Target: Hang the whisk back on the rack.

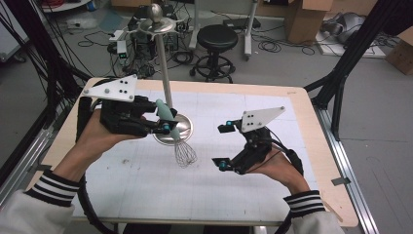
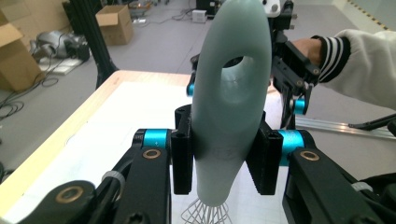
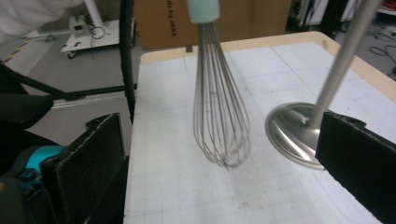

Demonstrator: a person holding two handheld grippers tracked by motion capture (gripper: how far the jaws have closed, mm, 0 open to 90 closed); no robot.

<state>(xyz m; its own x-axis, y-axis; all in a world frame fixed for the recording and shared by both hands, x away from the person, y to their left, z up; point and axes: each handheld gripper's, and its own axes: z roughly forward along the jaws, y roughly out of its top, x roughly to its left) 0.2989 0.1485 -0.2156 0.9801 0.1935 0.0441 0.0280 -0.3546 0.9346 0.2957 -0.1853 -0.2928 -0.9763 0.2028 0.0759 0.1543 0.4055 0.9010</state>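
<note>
Whisk is in my left claw, clamped on the pale green handle, wires hanging down just clear of the desk. It sits at about 5 o'clock of the stand base, near centre of the desk. Hanging hole in the handle faces up toward the stand's top hooks, as I read it.

Right claw is spread wide, nothing between the pads, at 3 o'clock of the whisk, well apart from it.

Step in hand, my read: whisk is with left alone, hang-up comes next. Next move needs a lift up the pole side, hole lined to a hook, keeping the wires off the pole. Right claw just stays clear.
</note>
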